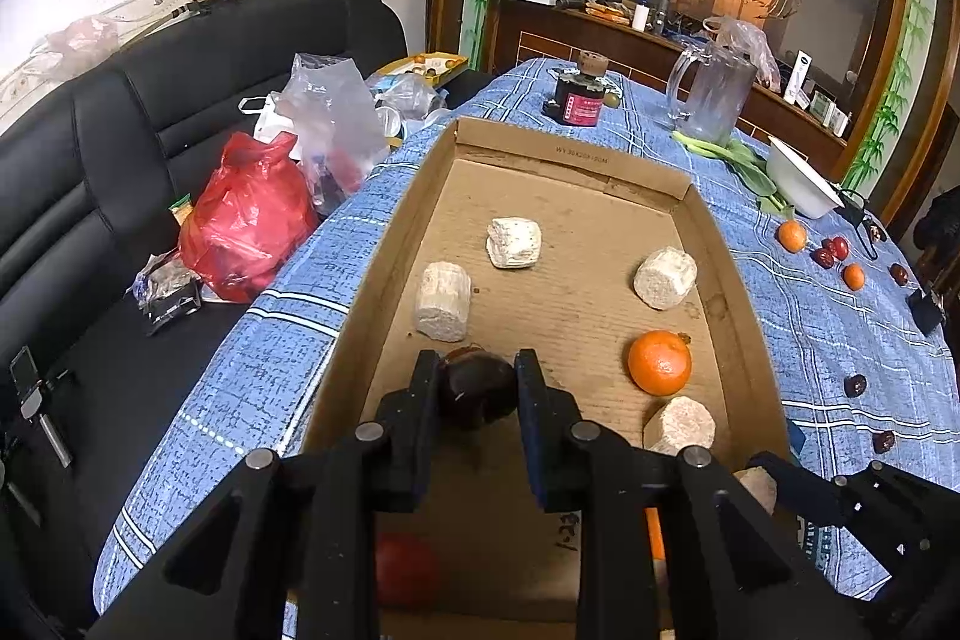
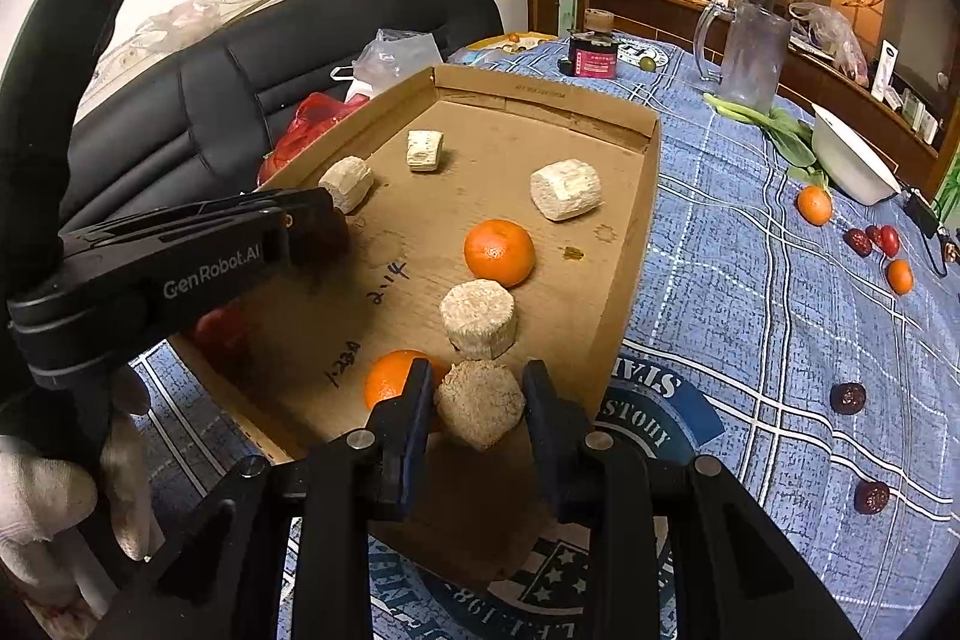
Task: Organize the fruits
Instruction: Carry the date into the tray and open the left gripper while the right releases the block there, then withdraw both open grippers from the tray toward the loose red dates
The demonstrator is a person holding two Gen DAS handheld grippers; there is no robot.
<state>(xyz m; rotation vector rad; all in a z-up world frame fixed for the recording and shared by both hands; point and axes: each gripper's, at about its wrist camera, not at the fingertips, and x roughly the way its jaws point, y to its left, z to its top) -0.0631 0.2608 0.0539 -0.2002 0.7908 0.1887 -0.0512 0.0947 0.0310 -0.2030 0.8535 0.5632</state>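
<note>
Holding a dark fruit (image 1: 477, 388) in my left gripper (image 1: 474, 394), jaws closed on it, and a pale block (image 2: 480, 403) in my right gripper (image 2: 480, 400) likewise, I next must set the fruit down inside the box (image 1: 708, 232).

- Left gripper (image 1: 477, 388): matte black body, two flat fingers (image 1: 423, 400) with dark blue pads on the inner faces, and round silver pivot pins on the linkage arms.
- Right gripper (image 2: 479, 403): same black build, blue-lined fingers (image 2: 543, 400), silver pins, triangular cut-outs in the side arms.
- Side marking (on the left unit, seen from the right wrist camera): white lettering "GenRobot.AI".
- Hand (image 2: 54, 508): wears a white knit glove.
</note>
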